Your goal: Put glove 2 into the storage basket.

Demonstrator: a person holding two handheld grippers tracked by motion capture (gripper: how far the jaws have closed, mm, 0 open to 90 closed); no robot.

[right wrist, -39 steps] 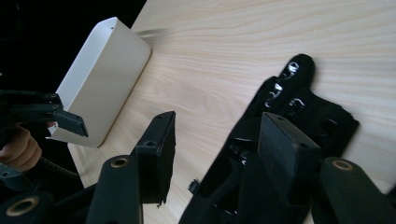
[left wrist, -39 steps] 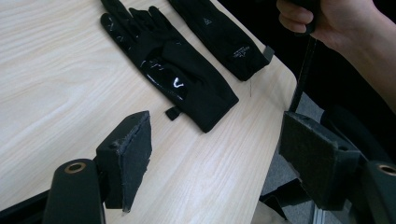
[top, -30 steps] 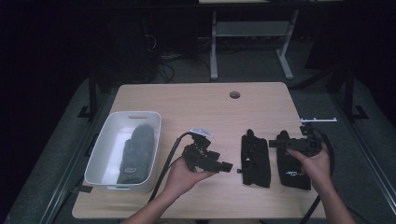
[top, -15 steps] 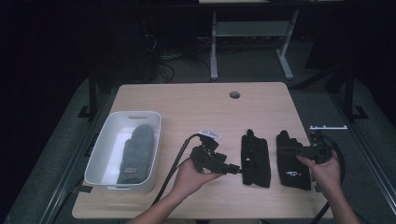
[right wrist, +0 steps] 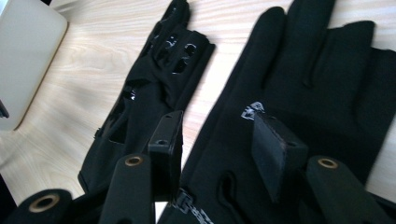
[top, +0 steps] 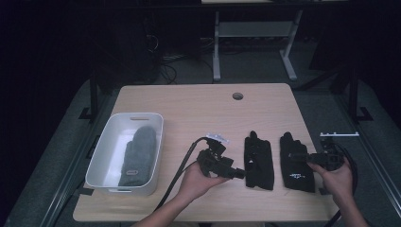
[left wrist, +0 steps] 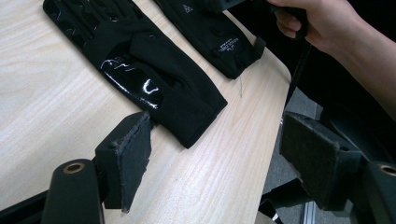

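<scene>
Two black gloves lie flat side by side on the wooden table. The left glove (top: 258, 163) (left wrist: 140, 60) (right wrist: 154, 93) has glossy print on it. The right glove (top: 298, 177) (left wrist: 210, 37) (right wrist: 317, 84) carries small white marks. My left gripper (top: 239, 173) (left wrist: 224, 163) stands open just short of the left glove's cuff, with bare table between its pads. My right gripper (top: 295, 155) (right wrist: 219, 149) reaches in from the right over the right glove; its jaws have just been closing, still apart, with the glove's fabric under and between them.
A white bin (top: 106, 146) (right wrist: 23, 56) at the table's left holds a grey mitten (top: 139, 153). The table's near right edge (left wrist: 275, 93) runs close beside the gloves. A cable hole (top: 238, 96) sits at the back, with bare wood (top: 198, 109) around it.
The right gripper has drawn back to the right and lower over the right glove, its jaws narrower. The left gripper has edged right toward the left glove's cuff.
</scene>
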